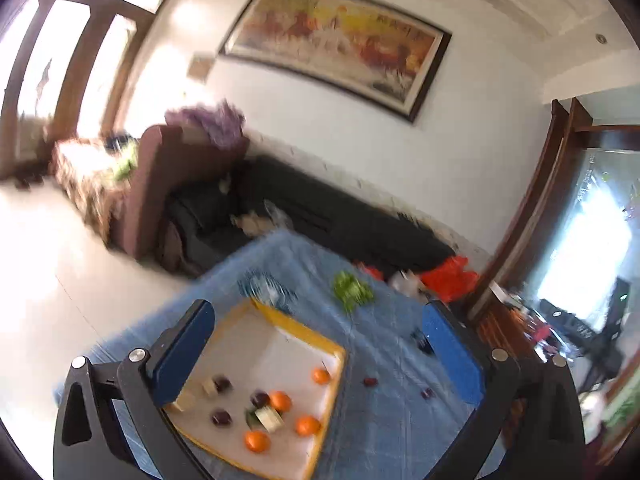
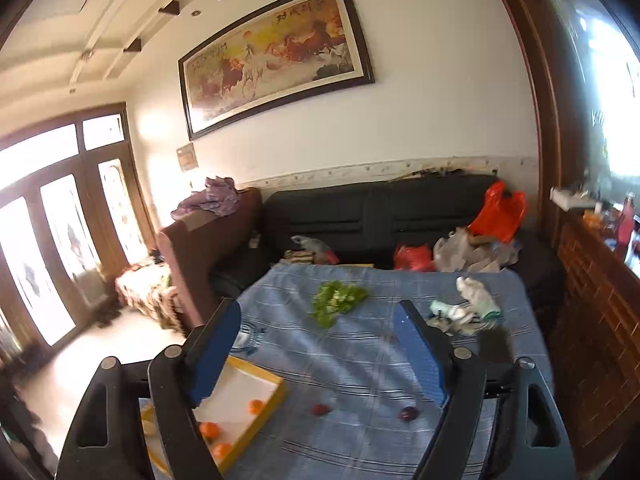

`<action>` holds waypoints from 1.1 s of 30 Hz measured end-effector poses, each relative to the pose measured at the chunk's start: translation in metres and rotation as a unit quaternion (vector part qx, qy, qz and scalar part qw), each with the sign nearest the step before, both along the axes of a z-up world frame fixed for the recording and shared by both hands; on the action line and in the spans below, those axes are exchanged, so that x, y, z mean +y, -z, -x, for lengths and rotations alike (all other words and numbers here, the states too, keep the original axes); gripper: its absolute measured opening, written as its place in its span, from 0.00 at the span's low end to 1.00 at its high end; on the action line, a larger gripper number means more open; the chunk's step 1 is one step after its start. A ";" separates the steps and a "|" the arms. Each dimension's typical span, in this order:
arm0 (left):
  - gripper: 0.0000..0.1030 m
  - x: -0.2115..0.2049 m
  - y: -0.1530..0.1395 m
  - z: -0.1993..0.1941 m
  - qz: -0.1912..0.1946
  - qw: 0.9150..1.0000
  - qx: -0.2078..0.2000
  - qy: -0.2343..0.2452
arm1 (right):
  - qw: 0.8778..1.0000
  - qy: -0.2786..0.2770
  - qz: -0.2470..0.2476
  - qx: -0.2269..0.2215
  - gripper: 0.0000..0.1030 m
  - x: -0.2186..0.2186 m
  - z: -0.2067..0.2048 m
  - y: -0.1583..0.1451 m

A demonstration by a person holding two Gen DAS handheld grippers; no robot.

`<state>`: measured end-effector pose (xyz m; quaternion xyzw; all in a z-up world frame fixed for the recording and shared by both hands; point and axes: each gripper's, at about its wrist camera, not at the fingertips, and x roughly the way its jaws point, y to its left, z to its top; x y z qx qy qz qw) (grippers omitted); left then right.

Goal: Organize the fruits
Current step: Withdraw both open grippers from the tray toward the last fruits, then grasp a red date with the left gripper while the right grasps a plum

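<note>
A yellow-rimmed white tray (image 1: 320, 340) lies on the blue cloth and holds several oranges (image 1: 257, 441), dark plums (image 1: 221, 417) and pale fruit pieces (image 1: 269, 418). Two dark plums (image 1: 370, 381) lie loose on the cloth right of the tray; they also show in the right wrist view (image 2: 409, 413). My left gripper (image 1: 320, 356) is open and empty above the tray. My right gripper (image 2: 318, 354) is open and empty above the cloth, with the tray (image 2: 276, 380) at its lower left.
A green leafy bunch (image 2: 337, 300) and a glass ashtray (image 2: 247, 338) lie farther back on the table. Crumpled cloths (image 2: 468, 308) sit at the right rear. A black sofa (image 2: 380, 220) with red bags (image 2: 498, 212) stands behind the table.
</note>
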<state>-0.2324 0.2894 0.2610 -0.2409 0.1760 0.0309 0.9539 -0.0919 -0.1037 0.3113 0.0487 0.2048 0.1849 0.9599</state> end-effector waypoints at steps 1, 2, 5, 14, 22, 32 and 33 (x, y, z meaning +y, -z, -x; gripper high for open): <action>1.00 0.000 0.012 -0.011 0.016 1.000 0.019 0.013 | 1.000 0.000 0.006 0.014 0.81 0.002 -0.005 0.015; 1.00 -0.003 0.023 -0.023 0.023 0.999 0.043 0.016 | 1.000 0.002 0.011 0.029 0.81 0.005 -0.011 0.032; 1.00 -0.011 0.051 -0.053 0.027 0.995 0.093 0.019 | 0.997 0.011 0.024 0.077 0.81 0.003 -0.032 0.082; 0.99 -0.079 0.122 -0.120 0.063 0.975 0.159 0.144 | 0.970 0.094 -0.064 0.217 0.69 -0.077 -0.099 0.207; 0.36 -0.150 0.161 -0.177 0.010 0.956 0.223 0.193 | 0.951 0.104 -0.100 0.274 0.54 -0.087 -0.144 0.264; 0.49 -0.200 0.212 -0.280 -0.118 0.932 0.289 0.187 | 0.963 0.083 -0.022 0.255 0.53 -0.055 -0.172 0.291; 0.49 -0.205 0.219 -0.288 -0.128 0.929 0.295 0.186 | 0.963 0.082 -0.020 0.256 0.53 -0.055 -0.173 0.293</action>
